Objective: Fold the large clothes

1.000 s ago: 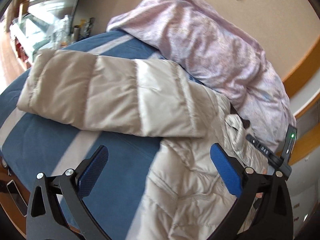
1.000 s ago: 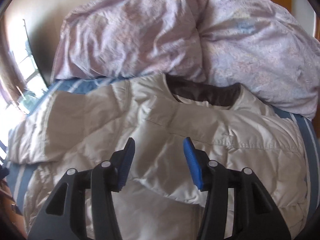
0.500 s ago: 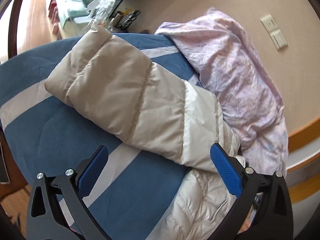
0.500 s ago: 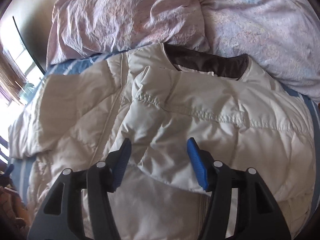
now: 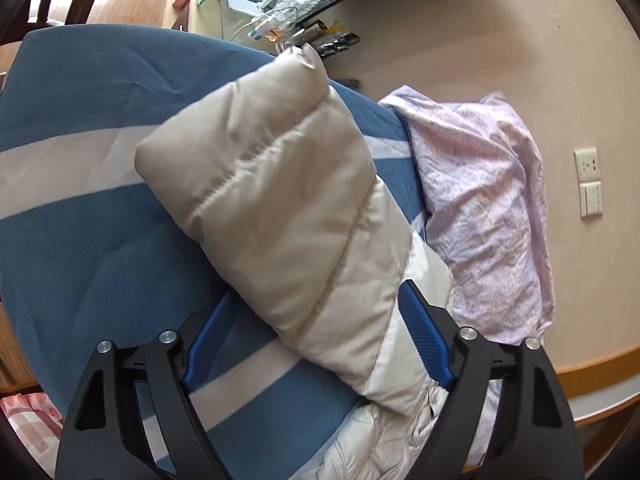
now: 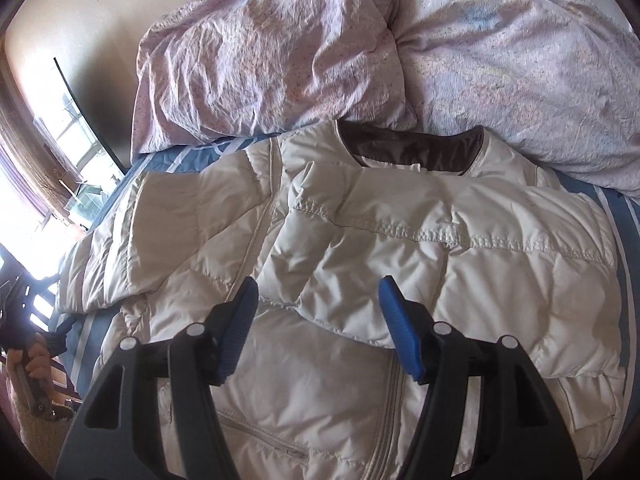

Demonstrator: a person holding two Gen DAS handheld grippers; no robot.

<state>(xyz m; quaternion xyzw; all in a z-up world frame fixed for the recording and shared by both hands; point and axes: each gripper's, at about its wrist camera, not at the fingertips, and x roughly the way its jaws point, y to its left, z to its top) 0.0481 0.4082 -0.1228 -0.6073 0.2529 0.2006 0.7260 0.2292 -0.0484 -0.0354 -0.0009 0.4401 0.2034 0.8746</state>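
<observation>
Left wrist view: my left gripper (image 5: 316, 340) straddles sleeve (image 5: 280, 216) of puffer jacket, jaws closing, sleeve between them; far pad (image 5: 424, 336) against fabric, near pad mostly hidden behind sleeve, firm pinch not confirmed. Sleeve's long axis runs away from me, up-left across blue striped bedspread (image 5: 80, 240), cuff at far end. Jacket body cut off at bottom edge.

Right wrist view: my right gripper (image 6: 316, 320) hovers over jacket (image 6: 460, 264) chest, jaws opening, grasping nothing. Collar points toward pink duvet (image 6: 320, 48). My left hand is nearer the sleeve. Hem out of frame.
</observation>
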